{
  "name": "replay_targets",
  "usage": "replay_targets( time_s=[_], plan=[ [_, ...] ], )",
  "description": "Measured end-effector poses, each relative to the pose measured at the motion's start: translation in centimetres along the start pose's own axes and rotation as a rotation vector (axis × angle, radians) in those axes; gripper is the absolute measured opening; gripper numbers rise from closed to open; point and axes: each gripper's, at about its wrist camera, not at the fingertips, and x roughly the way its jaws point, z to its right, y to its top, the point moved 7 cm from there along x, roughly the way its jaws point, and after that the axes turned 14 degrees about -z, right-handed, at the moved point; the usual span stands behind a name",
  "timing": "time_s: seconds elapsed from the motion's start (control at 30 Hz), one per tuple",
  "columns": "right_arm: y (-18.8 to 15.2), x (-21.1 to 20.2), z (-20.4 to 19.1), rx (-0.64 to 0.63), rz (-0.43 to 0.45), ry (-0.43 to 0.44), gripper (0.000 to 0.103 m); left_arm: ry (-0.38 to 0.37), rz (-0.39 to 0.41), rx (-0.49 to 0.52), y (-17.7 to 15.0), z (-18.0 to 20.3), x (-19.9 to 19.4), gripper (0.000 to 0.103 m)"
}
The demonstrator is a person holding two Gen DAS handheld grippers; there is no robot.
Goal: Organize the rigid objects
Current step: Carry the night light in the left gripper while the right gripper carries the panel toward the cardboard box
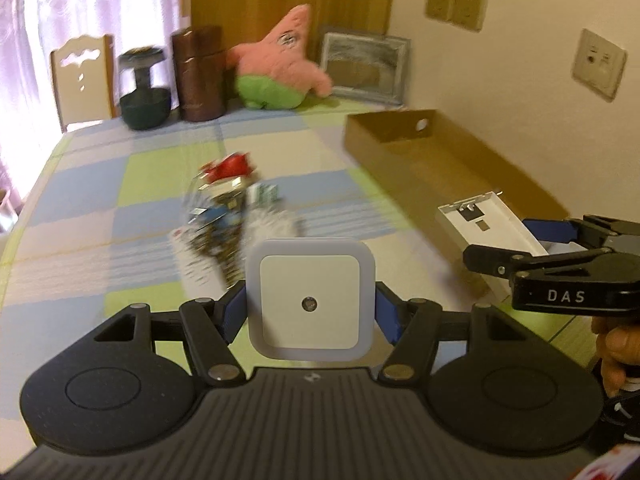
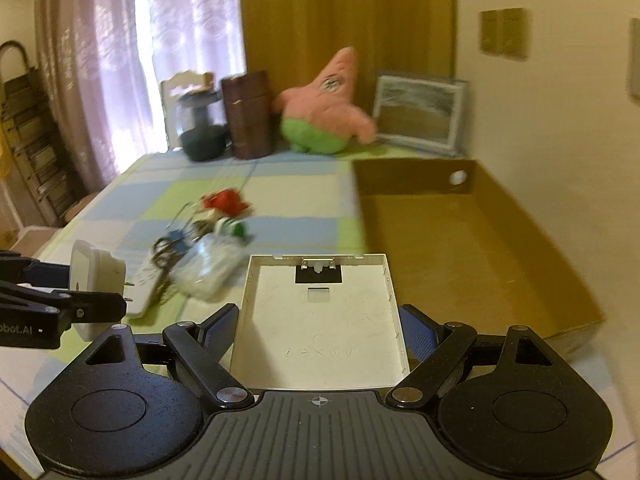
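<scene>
My left gripper [image 1: 310,304] is shut on a white square plug-in night light [image 1: 310,300], held above the checked tablecloth; the same night light [image 2: 96,276] shows at the left of the right wrist view, prongs pointing right. My right gripper [image 2: 318,330] is shut on a shallow white plastic cover [image 2: 320,320], its hollow side up, just left of the brown cardboard box [image 2: 460,248]. In the left wrist view that cover [image 1: 492,228] hangs over the box's near corner. A blurred pile of small items [image 1: 228,200] lies mid-table: red piece, keys, remote, clear bag.
The open cardboard box [image 1: 440,160] lies along the right wall. At the table's far end stand a pink plush star [image 1: 280,68], a framed picture [image 1: 364,68], a brown cylinder [image 1: 198,74] and a dark lamp-like object [image 1: 144,88]. A chair [image 1: 82,76] stands behind, and a hand [image 1: 616,352] shows at right.
</scene>
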Motion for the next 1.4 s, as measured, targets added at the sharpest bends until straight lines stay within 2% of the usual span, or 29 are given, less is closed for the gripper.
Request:
replay_targets(
  time_s=[0.27,0.5,0.77,1.1,1.4],
  plan=[
    [1.1,-2.5,7.7,0.038,0.036,-0.062,0.083,-0.047,0.028,0.075,3.5,7.9,0.8,0.061],
    [1.5,-2.6,13.5,0.074,0.032,-0.089,0.083,-0.063,0.012,0.122,5.5,12.6,3.2,0.061],
    [1.7,-1.4,16.4,0.091,0.045,-0.075,0.083,-0.076,0.003,0.140,6.9,15.0,5.5,0.061],
    [1.8,0.4,19.8,0.174,0.037,-0.075,0.083,-0.113,0.001,0.152,8.4,17.0,7.9,0.061],
    [1.7,0.8,20.4,0.188,0.029,-0.086,0.083,-0.142,-0.014,0.163,8.9,18.0,9.4,0.061]
  ],
)
